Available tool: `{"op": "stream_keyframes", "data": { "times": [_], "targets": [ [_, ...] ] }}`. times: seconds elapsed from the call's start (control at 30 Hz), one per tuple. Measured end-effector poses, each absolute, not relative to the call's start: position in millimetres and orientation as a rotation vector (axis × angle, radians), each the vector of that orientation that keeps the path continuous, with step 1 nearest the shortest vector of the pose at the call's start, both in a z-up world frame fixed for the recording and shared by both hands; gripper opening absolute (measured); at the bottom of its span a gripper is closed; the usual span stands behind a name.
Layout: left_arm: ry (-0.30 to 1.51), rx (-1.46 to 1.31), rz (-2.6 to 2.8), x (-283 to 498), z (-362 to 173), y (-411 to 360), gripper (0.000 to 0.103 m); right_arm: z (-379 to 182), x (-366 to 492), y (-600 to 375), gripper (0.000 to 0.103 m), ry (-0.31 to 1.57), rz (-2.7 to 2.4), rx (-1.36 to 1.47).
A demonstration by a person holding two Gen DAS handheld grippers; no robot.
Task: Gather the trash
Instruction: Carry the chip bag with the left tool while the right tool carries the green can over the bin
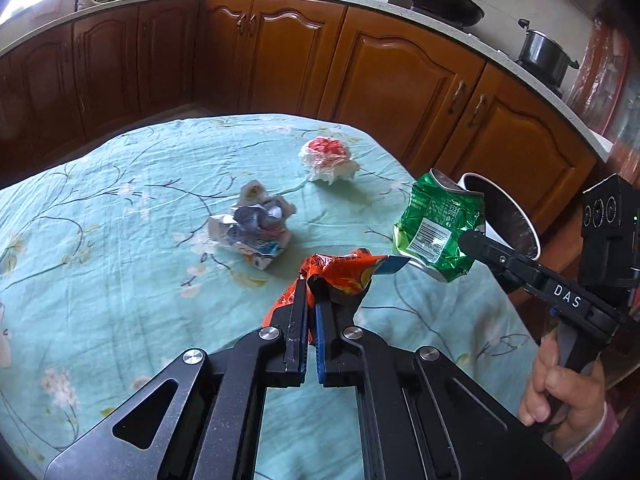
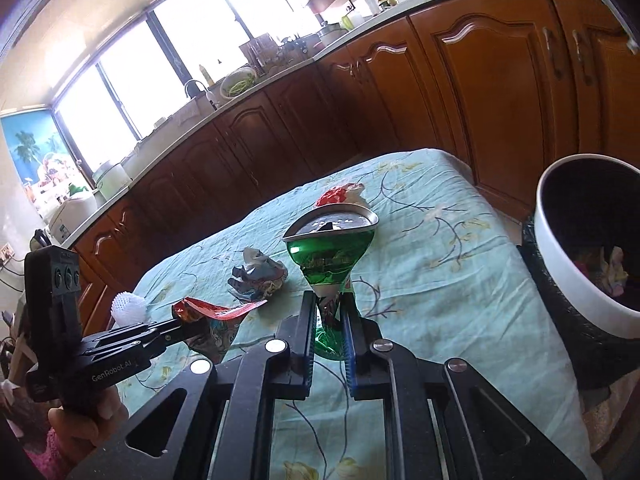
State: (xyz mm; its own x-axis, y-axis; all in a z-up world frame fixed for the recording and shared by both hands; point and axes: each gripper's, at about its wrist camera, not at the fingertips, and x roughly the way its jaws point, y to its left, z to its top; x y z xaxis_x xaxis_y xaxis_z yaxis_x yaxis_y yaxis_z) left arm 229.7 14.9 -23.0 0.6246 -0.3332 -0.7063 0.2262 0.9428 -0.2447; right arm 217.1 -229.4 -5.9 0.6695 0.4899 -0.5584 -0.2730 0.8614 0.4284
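Observation:
My left gripper (image 1: 311,286) is shut on a crumpled orange snack wrapper (image 1: 344,270) and holds it above the table; it shows in the right wrist view (image 2: 208,322) too. My right gripper (image 2: 329,300) is shut on a crushed green can (image 2: 332,248), held up near the table's right edge; the can also shows in the left wrist view (image 1: 440,226). A white-rimmed bin (image 2: 560,248) stands just right of the table, with some trash inside. A crumpled blue-white wrapper (image 1: 256,226) and a red-and-white wad (image 1: 328,158) lie on the table.
The table has a teal flowered cloth (image 1: 120,240). Brown kitchen cabinets (image 1: 280,52) run behind it, with a wok (image 1: 444,4) and a pot (image 1: 546,54) on the counter. A white mesh ball (image 2: 128,306) lies at the table's left edge.

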Motion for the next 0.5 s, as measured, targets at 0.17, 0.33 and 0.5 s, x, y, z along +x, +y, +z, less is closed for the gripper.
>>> {"op": "stream_keyframes", "data": {
  "times": [0.17,0.33,0.5],
  "targets": [
    [0.84,-0.142,-0.384,228,-19,-16,0.002,0,203,-265,0.012,0.686,0.389,0.358],
    [0.832,-0.118,-0.436,230,-12,-53,0.002,4,191,-298,0.012,0.661,0.335,0.389],
    [0.829,-0.099,-0.472,231,-8,-83,0.002,6,180,-333,0.012,0.639,0.281,0.413]
  ]
}}
